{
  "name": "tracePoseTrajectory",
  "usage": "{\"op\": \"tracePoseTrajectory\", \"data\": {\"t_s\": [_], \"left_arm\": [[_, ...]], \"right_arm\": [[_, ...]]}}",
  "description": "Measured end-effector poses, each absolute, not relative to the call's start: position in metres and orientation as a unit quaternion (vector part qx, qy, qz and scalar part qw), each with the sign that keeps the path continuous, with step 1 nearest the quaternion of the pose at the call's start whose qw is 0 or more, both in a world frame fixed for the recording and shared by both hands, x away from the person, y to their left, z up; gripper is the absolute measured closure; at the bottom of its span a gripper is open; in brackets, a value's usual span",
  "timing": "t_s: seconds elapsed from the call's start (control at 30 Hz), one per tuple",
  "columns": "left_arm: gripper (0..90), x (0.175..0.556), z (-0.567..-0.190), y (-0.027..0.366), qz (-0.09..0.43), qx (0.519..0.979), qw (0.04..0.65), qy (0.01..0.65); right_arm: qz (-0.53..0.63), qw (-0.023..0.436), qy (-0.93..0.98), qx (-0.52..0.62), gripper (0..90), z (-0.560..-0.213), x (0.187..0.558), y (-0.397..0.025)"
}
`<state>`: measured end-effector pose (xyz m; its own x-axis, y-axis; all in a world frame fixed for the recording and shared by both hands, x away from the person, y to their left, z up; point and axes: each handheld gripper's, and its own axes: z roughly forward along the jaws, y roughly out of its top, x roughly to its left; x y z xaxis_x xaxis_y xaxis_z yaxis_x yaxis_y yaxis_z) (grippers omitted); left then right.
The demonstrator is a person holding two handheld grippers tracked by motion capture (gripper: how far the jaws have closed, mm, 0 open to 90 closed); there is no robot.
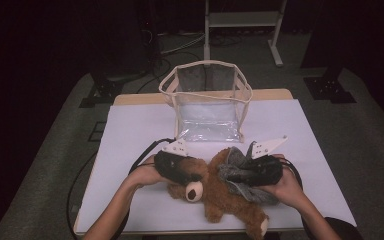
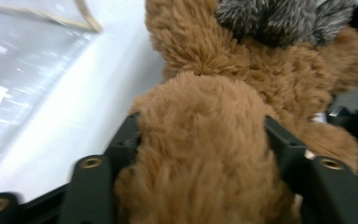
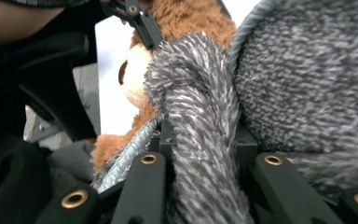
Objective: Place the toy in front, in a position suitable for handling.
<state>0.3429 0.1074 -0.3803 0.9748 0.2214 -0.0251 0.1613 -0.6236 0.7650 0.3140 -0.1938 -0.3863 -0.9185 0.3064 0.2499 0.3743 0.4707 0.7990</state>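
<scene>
In the high view we see the teddy bear [image 1: 215, 192] lying near the table's [image 1: 130, 130] front edge, its torso largely hidden under the grey fuzzy garment [image 1: 240, 175] and both hands; one foot overhangs that edge. Bare table lies open toward the left and right edges, while the clear bag [image 1: 207, 102] stands at the back edge. We find the left tool [image 2: 203, 140] clamped on a brown plush part of the bear, and the right tool [image 3: 200, 135] pinching a fold of the garment.
</scene>
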Motion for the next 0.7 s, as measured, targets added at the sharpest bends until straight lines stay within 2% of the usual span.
{"op": "tracePoseTrajectory", "data": {"t_s": [0.1, 0.37, 0.53, 0.7], "left_arm": [[45.8, 0.346, -0.374, 0.106, 0.061, 0.900, 0.419, 0.099], [46.0, 0.361, -0.356, 0.111, 0.121, 0.891, 0.426, 0.098], [45.1, 0.359, -0.356, 0.123, 0.123, 0.887, 0.434, 0.101], [38.5, 0.342, -0.373, 0.138, 0.104, 0.885, 0.441, 0.109]], "right_arm": [[-0.479, 0.032, -0.852, -0.209, 72.3, -0.380, 0.324, -0.197], [-0.474, 0.009, -0.852, -0.221, 72.4, -0.357, 0.358, -0.205], [-0.467, 0.016, -0.854, -0.229, 72.4, -0.356, 0.379, -0.204], [-0.460, 0.052, -0.862, -0.208, 72.4, -0.379, 0.368, -0.188]]}}
